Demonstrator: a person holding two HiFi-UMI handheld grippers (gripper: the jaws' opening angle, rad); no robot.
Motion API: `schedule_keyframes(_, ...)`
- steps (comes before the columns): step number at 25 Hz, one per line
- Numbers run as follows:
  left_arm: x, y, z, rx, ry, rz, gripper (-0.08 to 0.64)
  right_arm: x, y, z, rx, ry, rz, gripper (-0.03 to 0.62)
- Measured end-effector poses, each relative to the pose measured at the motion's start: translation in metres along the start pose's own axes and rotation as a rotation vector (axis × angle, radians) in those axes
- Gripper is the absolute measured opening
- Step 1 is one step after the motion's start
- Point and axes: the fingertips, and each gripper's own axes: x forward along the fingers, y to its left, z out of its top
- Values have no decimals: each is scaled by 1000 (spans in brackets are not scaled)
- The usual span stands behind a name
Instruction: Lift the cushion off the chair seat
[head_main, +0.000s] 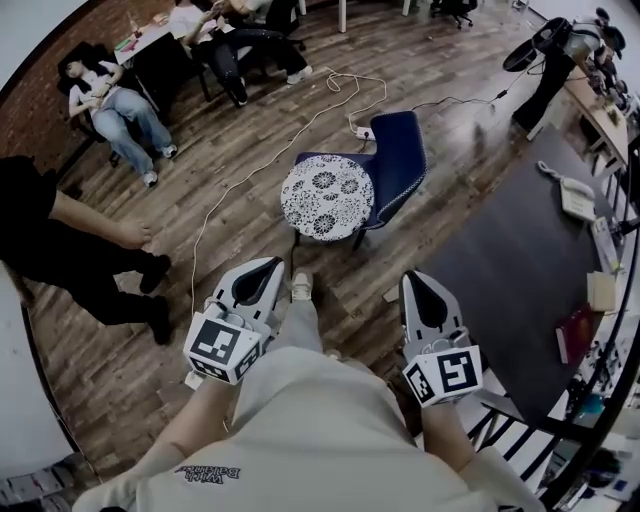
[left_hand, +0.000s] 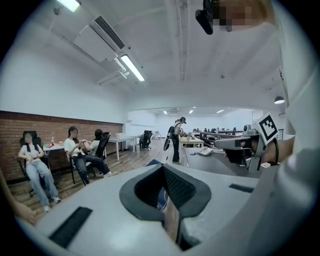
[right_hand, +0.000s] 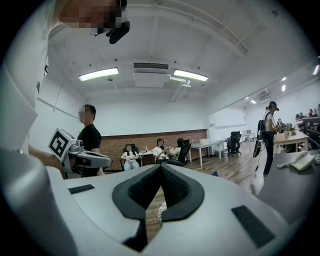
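Observation:
A navy chair (head_main: 398, 160) stands on the wood floor ahead, with a round white floral cushion (head_main: 326, 196) lying on its seat. Both grippers are held well short of it, side by side above the person's legs. The left gripper (head_main: 274, 266) is shut and holds nothing. The right gripper (head_main: 414, 278) is likewise shut and empty. In the left gripper view the closed jaws (left_hand: 163, 169) hide most of the chair. In the right gripper view a sliver of the cushion (right_hand: 160, 212) shows below the closed jaws (right_hand: 160, 167).
A person in black (head_main: 60, 250) stands close on the left. Several people sit by tables at the back left (head_main: 110, 100). A white cable (head_main: 250, 170) runs across the floor to a power strip (head_main: 365, 131). A dark desk (head_main: 505, 265) with a phone (head_main: 575, 197) lies to the right.

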Motion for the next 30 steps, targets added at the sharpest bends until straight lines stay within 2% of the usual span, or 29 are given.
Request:
schedule_keyframes(9, 32, 41, 3, 9, -23, 15, 5, 62, -16, 3, -26, 0, 20, 3)
schedule_keyframes(19, 98, 122, -2, -17, 15, -15, 5, 156, -38, -5, -15, 52, -10, 3)
schedule_keyframes(30, 171, 231, 23, -32, 35, -59, 5, 283, -59, 15, -7, 90, -49, 3)
